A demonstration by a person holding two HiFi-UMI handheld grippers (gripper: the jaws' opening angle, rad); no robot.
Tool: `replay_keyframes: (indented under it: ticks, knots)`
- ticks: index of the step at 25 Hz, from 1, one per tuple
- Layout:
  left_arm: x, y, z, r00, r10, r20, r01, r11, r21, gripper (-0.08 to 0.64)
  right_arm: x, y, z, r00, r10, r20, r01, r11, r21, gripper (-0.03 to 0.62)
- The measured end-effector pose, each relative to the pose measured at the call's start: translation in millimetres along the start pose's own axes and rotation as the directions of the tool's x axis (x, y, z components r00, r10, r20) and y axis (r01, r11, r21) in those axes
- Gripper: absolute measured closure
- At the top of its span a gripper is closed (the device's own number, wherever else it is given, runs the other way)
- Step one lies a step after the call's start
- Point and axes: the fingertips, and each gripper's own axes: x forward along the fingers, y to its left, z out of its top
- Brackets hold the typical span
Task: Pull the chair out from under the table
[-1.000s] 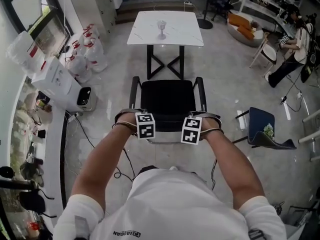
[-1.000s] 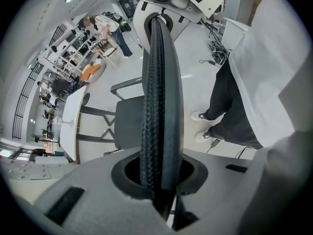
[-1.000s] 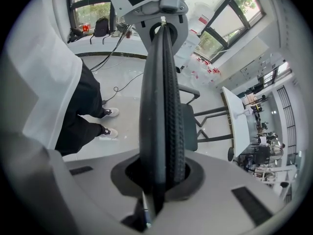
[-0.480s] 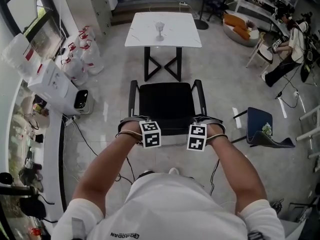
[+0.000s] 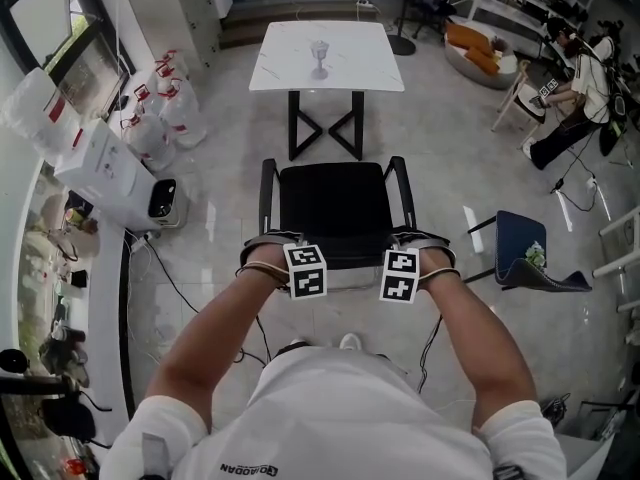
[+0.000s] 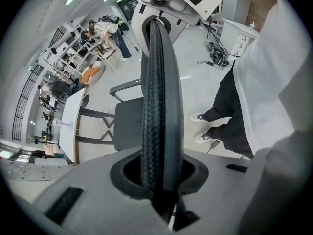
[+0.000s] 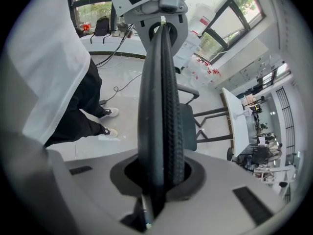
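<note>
The black chair (image 5: 335, 208) stands away from the white table (image 5: 290, 68), its seat facing it. Both grippers sit on the top of the chair back (image 5: 345, 276), the left gripper (image 5: 285, 263) at its left end and the right gripper (image 5: 408, 260) at its right. In the left gripper view the ribbed black back edge (image 6: 159, 106) runs through the left gripper (image 6: 156, 180). The right gripper view shows the same edge (image 7: 161, 106) inside the right gripper (image 7: 156, 180). Both pairs of jaws are opening slowly, with the back still between them. A stemmed glass (image 5: 320, 60) stands on the table.
White boxes and tied bags (image 5: 120, 158) line the left wall, with cables (image 5: 170, 268) on the floor beside them. A blue folded chair (image 5: 525, 253) lies at the right. A seated person (image 5: 580, 88) is at the far right. My shoes (image 5: 345, 343) are just behind the chair.
Both grippers and the chair back have shifted slightly toward me in the view. The table and glass stay where they were.
</note>
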Motion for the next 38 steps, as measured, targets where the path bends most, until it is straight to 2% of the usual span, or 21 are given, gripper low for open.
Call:
replay_keyframes:
  ticks: [4,7,10,13,15,17,19,21,23,25,28,30,32,34,36,38]
  knots:
    - [-1,3,0,1.000,0.018,0.002,-0.018,1.000,-0.009,0.475,0,-3,1,1.000,-0.016,0.008,0.016,1.000,0.000,0.528]
    - [-5,5,-1,0.999,0.033,0.017,-0.032,0.999,-0.020,0.439,-5,-4,2,0.999,-0.021,0.032,0.020,0.999,0.027,0.467]
    - [-20,4,-2,0.997,0.049,0.062,-0.046,0.998,-0.050,0.417,-20,-6,5,0.998,-0.043,0.056,0.041,0.999,0.034,0.434]
    - [-46,-1,-4,0.990,0.059,0.126,-0.049,0.996,-0.081,0.396,-48,2,12,0.993,-0.018,0.120,0.013,0.999,0.035,0.414]
    - [-65,-5,-8,0.983,0.061,0.175,-0.043,0.994,-0.102,0.387,-73,5,18,0.984,-0.009,0.181,-0.002,0.998,0.059,0.399]
    - [-87,-6,-12,0.970,0.077,0.229,-0.045,0.989,-0.141,0.373,-100,0,27,0.965,-0.037,0.260,0.007,0.993,0.116,0.399]
    - [-112,2,-12,0.943,0.137,0.305,-0.074,0.975,-0.208,0.377,-126,-12,37,0.932,-0.107,0.347,0.037,0.979,0.203,0.400]
    - [-138,16,-9,0.891,0.235,0.388,-0.115,0.945,-0.307,0.382,-149,-27,45,0.884,-0.207,0.419,0.078,0.950,0.304,0.399]
    - [-165,29,-5,0.816,0.341,0.466,-0.133,0.896,-0.423,0.382,-168,-38,52,0.832,-0.300,0.467,0.106,0.912,0.397,0.397]
    - [-192,35,1,0.726,0.427,0.538,-0.106,0.844,-0.526,0.382,-180,-43,57,0.787,-0.366,0.497,0.107,0.873,0.475,0.387]
    - [-223,38,12,0.575,0.510,0.639,-0.009,0.786,-0.619,0.382,-189,-50,58,0.717,-0.442,0.539,0.048,0.803,0.594,0.382]
    - [-233,40,11,0.497,0.552,0.670,0.061,0.747,-0.662,0.380,-195,-57,56,0.667,-0.493,0.559,-0.007,0.745,0.667,0.383]
    - [-239,44,7,0.447,0.594,0.669,0.094,0.712,-0.696,0.380,-201,-64,54,0.619,-0.538,0.572,-0.066,0.690,0.721,0.383]
    - [-245,49,3,0.407,0.634,0.657,0.089,0.689,-0.720,0.380,-208,-71,53,0.575,-0.575,0.582,-0.121,0.644,0.756,0.383]
    - [-254,55,0,0.366,0.662,0.654,0.088,0.675,-0.732,0.382,-214,-78,53,0.537,-0.605,0.588,-0.157,0.613,0.774,0.396]
    - [-260,58,-1,0.341,0.676,0.653,0.093,0.667,-0.739,0.390,-221,-82,52,0.509,-0.630,0.587,-0.163,0.598,0.785,0.404]
